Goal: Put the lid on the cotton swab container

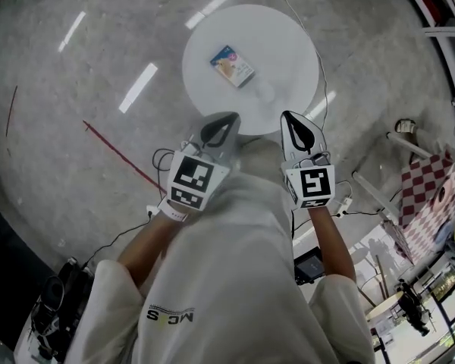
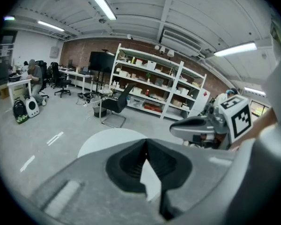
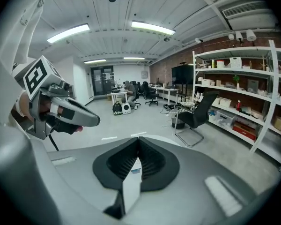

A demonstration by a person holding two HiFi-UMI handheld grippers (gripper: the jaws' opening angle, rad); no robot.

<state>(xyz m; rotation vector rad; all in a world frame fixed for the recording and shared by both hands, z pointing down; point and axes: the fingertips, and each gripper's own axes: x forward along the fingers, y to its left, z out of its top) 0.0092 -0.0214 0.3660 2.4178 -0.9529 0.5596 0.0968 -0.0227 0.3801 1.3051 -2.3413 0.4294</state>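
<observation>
A small cotton swab container [image 1: 232, 66] with a blue and white printed top lies near the middle of the round white table [image 1: 280, 36]. A faint clear round piece [image 1: 265, 92], possibly the lid, sits just to its near right. My left gripper [image 1: 226, 118] hangs at the table's near edge, shut and holding nothing. Beside it, my right gripper [image 1: 292, 117] is also shut and holding nothing. In the left gripper view the jaws [image 2: 145, 142] meet above the table [image 2: 107, 139]. A sliver of the container [image 3: 134, 170] shows through the right gripper's [image 3: 138, 139] jaw gap.
Cables [image 1: 163, 158] trail over the grey floor below the table. A red line [image 1: 117, 154] crosses the floor at left. A red checkered cloth [image 1: 421, 192] and white frames stand at right. Shelves [image 2: 154, 90] and an office chair [image 3: 196, 114] stand beyond the table.
</observation>
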